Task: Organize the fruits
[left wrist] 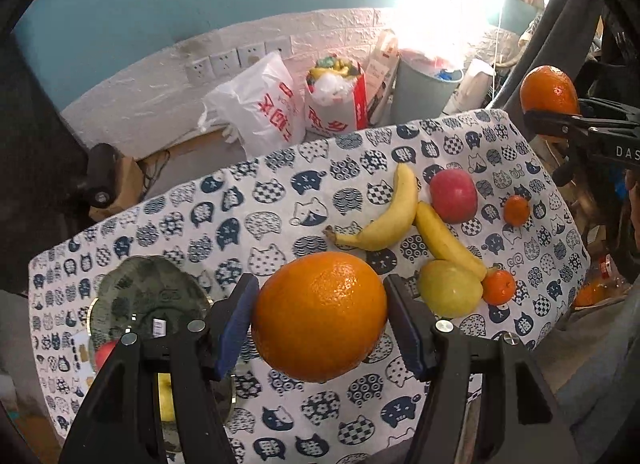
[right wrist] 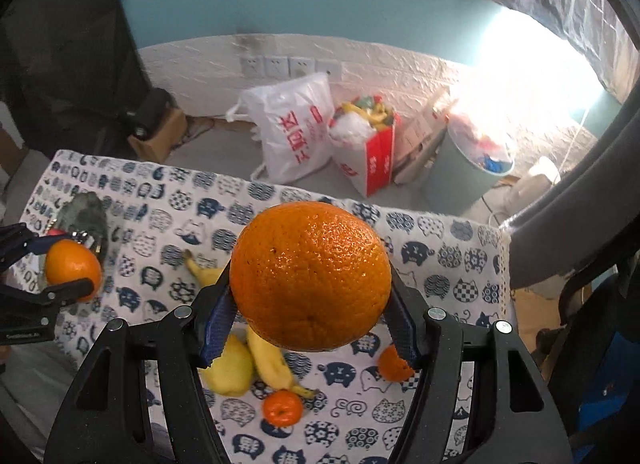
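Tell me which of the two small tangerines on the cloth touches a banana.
The tangerine beside the yellow-green pear: it sits against the tip of the right banana. The other tangerine lies alone, right of the red apple.

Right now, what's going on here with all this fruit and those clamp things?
A person is sorting fruit using two hand-held tongs. The left tongs grip a large orange above the cat-print tablecloth, and the right tongs grip another orange, also lifted clear. On the cloth lie two bananas, a red apple, a yellow-green pear and two small mandarins. A glass plate at the cloth's left end seems to hold some fruit already.
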Demonstrator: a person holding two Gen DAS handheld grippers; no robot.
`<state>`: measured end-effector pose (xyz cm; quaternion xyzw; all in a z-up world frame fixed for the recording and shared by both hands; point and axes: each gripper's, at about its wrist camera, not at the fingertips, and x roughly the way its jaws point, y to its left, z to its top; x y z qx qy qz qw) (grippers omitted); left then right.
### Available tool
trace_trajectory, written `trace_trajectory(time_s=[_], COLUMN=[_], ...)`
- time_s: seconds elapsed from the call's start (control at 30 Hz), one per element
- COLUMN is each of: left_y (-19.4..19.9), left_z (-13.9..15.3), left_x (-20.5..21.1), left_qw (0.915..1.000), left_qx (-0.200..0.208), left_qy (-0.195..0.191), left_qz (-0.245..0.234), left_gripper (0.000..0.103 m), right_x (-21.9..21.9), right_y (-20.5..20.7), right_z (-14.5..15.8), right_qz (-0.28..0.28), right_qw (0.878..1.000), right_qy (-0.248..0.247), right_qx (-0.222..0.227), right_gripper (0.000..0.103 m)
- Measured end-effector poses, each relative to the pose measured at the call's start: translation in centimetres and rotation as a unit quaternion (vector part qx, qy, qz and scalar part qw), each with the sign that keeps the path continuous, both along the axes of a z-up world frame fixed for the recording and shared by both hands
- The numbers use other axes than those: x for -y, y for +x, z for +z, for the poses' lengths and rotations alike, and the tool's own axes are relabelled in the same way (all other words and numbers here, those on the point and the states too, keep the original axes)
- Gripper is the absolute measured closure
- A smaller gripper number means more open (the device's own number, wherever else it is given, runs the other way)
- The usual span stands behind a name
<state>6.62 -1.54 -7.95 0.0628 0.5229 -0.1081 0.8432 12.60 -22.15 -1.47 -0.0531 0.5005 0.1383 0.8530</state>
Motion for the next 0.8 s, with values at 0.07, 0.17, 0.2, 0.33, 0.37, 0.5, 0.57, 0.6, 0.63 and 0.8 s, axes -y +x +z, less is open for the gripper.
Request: trace_trajectory(time_s=[0.07, 0.17, 0.2, 0.33, 0.37, 0.5, 0.57, 0.6, 0.63, 0.8], left_y=[-0.3, -0.7, -0.8, -1.3, -1.4, -1.8, -2.0, -2.0, -2.1, -2.1], left_z=[0.3, 0.6, 0.7, 0.9, 0.9, 1.1, 1.3, 1.3, 1.3, 0.8], left_x=[-0.7, -2.0, -2.3, -3.8, -4.2, -5.6, -6.2, -6.5, -7.0, -9.1], left_qw=[1.0000, 0.9998, 0.9997, 0.9993, 0.9992, 0.9986, 0.9983, 0.9981, 0.9979, 0.9965], left_qx=[0.003, 0.005, 0.006, 0.013, 0.014, 0.015, 0.017, 0.018, 0.019, 0.014], left_qy=[-0.002, -0.009, -0.008, -0.001, -0.001, -0.007, -0.008, -0.009, -0.009, -0.013], left_qz=[0.006, 0.018, 0.021, 0.034, 0.038, 0.050, 0.054, 0.058, 0.062, 0.081], left_gripper=[0.037, 0.037, 0.037, 0.037, 0.037, 0.037, 0.037, 0.037, 0.037, 0.037], right_x=[-0.7, -2.1, -2.6, -4.6, -5.1, -7.3, -8.1, -8.8, -9.2, -12.1], right_y=[-0.2, -0.6, -0.7, -1.1, -1.2, -1.5, -1.5, -1.5, -1.4, -1.3], right_z=[0.4, 1.2, 1.5, 2.3, 2.4, 3.0, 3.3, 3.4, 3.5, 3.6], right_qz=[0.007, 0.022, 0.028, 0.051, 0.055, 0.076, 0.083, 0.090, 0.094, 0.116], right_qw=[1.000, 1.000, 0.999, 0.998, 0.998, 0.996, 0.996, 0.995, 0.995, 0.992], right_qy=[0.004, 0.010, 0.013, 0.020, 0.020, 0.024, 0.027, 0.029, 0.030, 0.036], right_qx=[0.004, 0.012, 0.015, 0.025, 0.026, 0.031, 0.031, 0.032, 0.032, 0.026], right_gripper=[0.037, 0.037, 0.037, 0.037, 0.037, 0.037, 0.037, 0.037, 0.037, 0.037])
